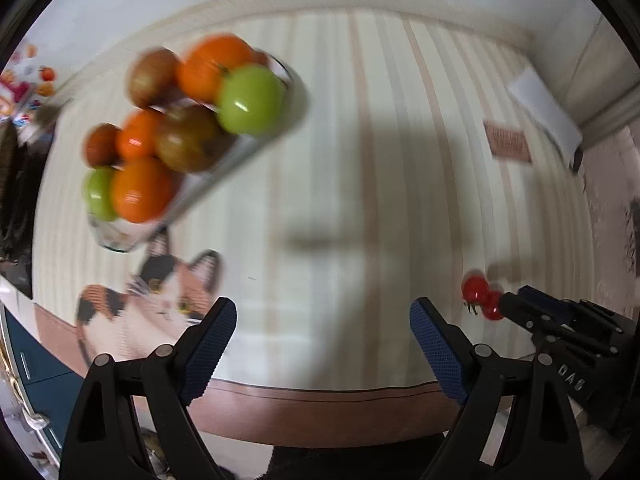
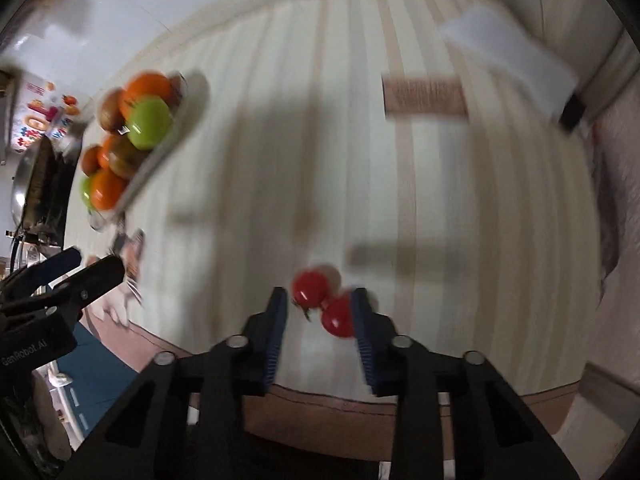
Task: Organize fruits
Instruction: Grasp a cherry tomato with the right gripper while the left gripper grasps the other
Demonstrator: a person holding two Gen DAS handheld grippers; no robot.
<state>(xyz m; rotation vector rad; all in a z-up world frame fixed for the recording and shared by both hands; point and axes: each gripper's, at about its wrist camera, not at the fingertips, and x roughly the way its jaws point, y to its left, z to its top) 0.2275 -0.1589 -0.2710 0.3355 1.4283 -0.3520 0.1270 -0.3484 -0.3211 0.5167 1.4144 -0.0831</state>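
A glass bowl (image 1: 120,236) piled with orange, green and brown fruits stands at the far left of the striped table; it also shows in the right wrist view (image 2: 160,152). Two small red tomatoes (image 2: 324,304) lie near the table's front edge, also seen in the left wrist view (image 1: 482,298). My right gripper (image 2: 320,316) is open, its fingers on either side of the tomatoes; the nearer tomato touches the right finger. My left gripper (image 1: 324,332) is open and empty above the table's front edge, right of the bowl.
A cat picture (image 1: 160,304) is printed on the tablecloth near the bowl. A brown label patch (image 2: 424,96) and a white folded item (image 2: 508,52) lie at the far right. The table's brown front edge (image 1: 320,404) runs below my fingers. Both views are blurred.
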